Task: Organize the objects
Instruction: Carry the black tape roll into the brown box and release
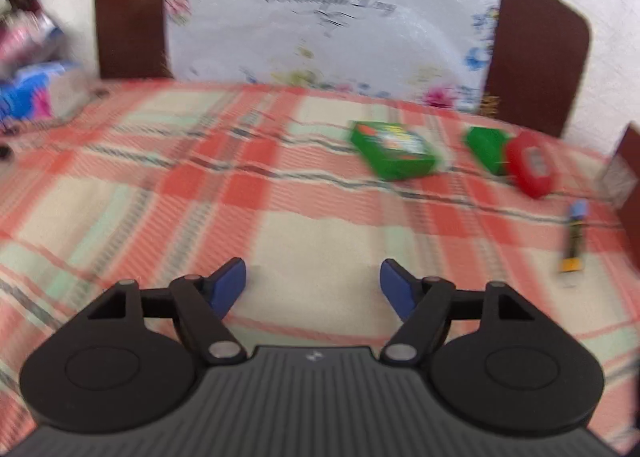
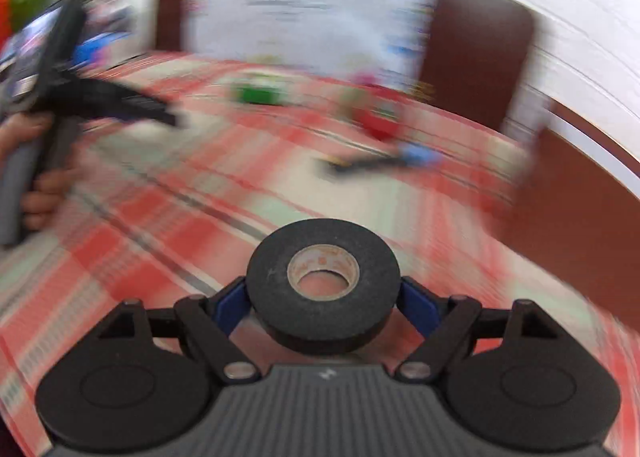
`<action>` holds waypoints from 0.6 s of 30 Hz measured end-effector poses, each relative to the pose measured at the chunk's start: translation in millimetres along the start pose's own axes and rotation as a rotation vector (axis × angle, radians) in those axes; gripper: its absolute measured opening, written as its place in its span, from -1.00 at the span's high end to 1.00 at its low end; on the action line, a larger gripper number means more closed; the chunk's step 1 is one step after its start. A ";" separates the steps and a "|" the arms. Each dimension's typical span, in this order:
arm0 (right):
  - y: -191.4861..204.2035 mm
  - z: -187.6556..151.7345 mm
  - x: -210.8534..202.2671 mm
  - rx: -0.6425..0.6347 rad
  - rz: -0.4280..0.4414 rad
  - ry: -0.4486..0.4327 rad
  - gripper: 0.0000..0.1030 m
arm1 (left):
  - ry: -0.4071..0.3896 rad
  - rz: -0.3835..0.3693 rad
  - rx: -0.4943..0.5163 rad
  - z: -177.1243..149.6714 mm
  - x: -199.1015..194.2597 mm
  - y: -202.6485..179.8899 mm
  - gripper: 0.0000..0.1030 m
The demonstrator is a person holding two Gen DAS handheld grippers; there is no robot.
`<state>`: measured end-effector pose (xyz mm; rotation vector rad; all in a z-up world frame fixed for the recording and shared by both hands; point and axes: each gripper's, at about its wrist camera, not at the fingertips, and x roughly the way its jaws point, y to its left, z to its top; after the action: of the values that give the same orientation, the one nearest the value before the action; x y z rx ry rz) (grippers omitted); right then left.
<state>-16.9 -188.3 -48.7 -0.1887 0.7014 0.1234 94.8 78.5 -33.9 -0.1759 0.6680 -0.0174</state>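
The right hand-held gripper clamps a black cloth-tape roll with a cardboard core flat between its blue pads, above the checked-cloth desk (heavily blurred). The left hand-held gripper gapes empty.

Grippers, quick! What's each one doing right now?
Left gripper: open, nothing between its blue pads.
Right gripper: closed on the black tape roll, held flat between its pads.
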 end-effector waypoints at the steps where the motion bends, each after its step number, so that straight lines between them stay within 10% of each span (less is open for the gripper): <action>1: -16.0 -6.4 -4.3 0.053 -0.035 0.000 -0.59 | 0.034 -0.114 -0.029 2.3 -7.6 -12.7 -0.43; 9: -47.9 -25.3 -27.1 0.067 -0.074 -0.077 -0.73 | 0.215 -0.457 0.377 -24.1 -46.5 -187.2 -0.37; 18: -58.2 -33.6 -17.7 0.130 -0.003 -0.039 -0.69 | 0.390 -0.450 0.437 -63.8 -16.9 -234.5 -0.36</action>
<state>-41.1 -253.1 -54.7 -0.0626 0.6683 0.0784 51.6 -161.3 -33.3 0.1065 0.9831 -0.6386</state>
